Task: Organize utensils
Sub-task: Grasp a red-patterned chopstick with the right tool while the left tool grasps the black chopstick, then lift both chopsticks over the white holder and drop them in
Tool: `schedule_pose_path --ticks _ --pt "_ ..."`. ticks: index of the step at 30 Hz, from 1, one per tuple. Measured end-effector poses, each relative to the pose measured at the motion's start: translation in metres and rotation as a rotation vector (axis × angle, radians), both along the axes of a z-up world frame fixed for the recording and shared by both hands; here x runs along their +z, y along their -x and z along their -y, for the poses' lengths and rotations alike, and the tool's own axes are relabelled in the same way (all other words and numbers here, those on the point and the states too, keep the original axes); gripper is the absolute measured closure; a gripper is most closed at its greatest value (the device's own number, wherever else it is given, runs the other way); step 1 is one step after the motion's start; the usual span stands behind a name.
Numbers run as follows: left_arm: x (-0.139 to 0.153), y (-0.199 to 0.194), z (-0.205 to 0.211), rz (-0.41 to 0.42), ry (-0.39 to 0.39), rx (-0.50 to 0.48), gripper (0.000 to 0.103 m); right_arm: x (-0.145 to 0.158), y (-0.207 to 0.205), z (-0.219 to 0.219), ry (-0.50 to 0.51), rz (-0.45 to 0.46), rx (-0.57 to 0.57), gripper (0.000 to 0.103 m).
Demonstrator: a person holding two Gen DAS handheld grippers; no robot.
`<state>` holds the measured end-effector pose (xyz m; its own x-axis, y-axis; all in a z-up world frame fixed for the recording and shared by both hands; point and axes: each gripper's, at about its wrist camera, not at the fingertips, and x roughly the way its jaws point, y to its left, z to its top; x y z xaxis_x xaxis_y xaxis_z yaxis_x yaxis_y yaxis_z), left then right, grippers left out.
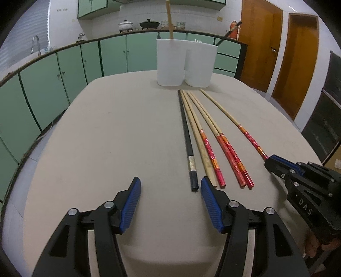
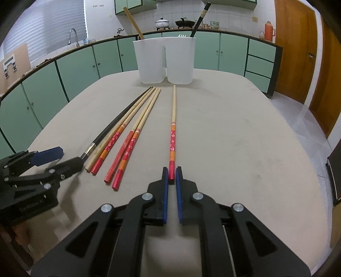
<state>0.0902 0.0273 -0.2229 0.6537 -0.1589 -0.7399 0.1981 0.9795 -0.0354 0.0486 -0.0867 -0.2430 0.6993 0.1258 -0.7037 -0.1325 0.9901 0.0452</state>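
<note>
Kitchen backdrop: green cabinets, counter with pots, wooden doors off to one side.

Beige surface [image 2: 245,138], rounded edge, carrying everything.

White two-compartment holder [image 2: 164,59] at far end of surface, upright. One plain wooden stick leaning out of one compartment, one black stick [image 2: 200,19] out of the other; fork tines just showing at rim.

Group of loose chopsticks between holder and grippers, tips pointing toward holder: black chopstick [image 1: 187,142] outermost, plain wooden one touching beside it, then three red-handled ones close together. Single red-handled chopstick [image 2: 173,127] lying apart from that group, straight in line with right gripper.

Right gripper [image 2: 171,176] nearly closed, pads pinching red butt end of single chopstick, which lies flat on surface, not lifted.

Left gripper [image 1: 170,187] roughly half open, nothing between pads, hovering low just beside butt end of black chopstick.

Handling judgement: light, stiff, thin; lacquered red end probably slick, apt to roll or pivot in pads. Hold at extreme butt likely to let long tip droop or swing; grip slightly further up the painted section probably steadier. Needs tilting upright before dropping into a compartment; which compartment fits red ones, cannot tell.
</note>
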Motion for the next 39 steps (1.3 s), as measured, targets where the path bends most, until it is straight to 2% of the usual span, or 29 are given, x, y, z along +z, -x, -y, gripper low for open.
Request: schedule_pose_path --ticks 3,10,16,20,32,39 --pt "-0.001 -0.001 0.003 0.008 -0.003 0.001 0.053 -0.001 -0.001 0.0 -0.007 -0.001 -0.002 0.095" --pt "-0.002 -0.001 0.011 0.022 0.01 -0.04 0.096 -0.001 -0.003 0.002 -0.029 -0.004 -0.002 0.098" --pt "0.001 -0.001 0.01 0.024 0.023 -0.044 0.097 0.003 -0.002 0.006 -0.037 -0.001 0.0 0.098" --pt "0.015 0.004 0.009 0.058 0.013 -0.047 0.097 0.015 0.0 0.011 -0.051 0.02 0.0 0.098" --pt "0.102 0.008 0.004 0.269 0.028 -0.052 0.097 0.089 0.003 0.022 -0.046 0.18 0.019 0.098" --pt "0.135 -0.009 0.008 0.339 0.048 -0.06 0.097 0.133 -0.008 0.032 -0.09 0.243 0.026 0.098"
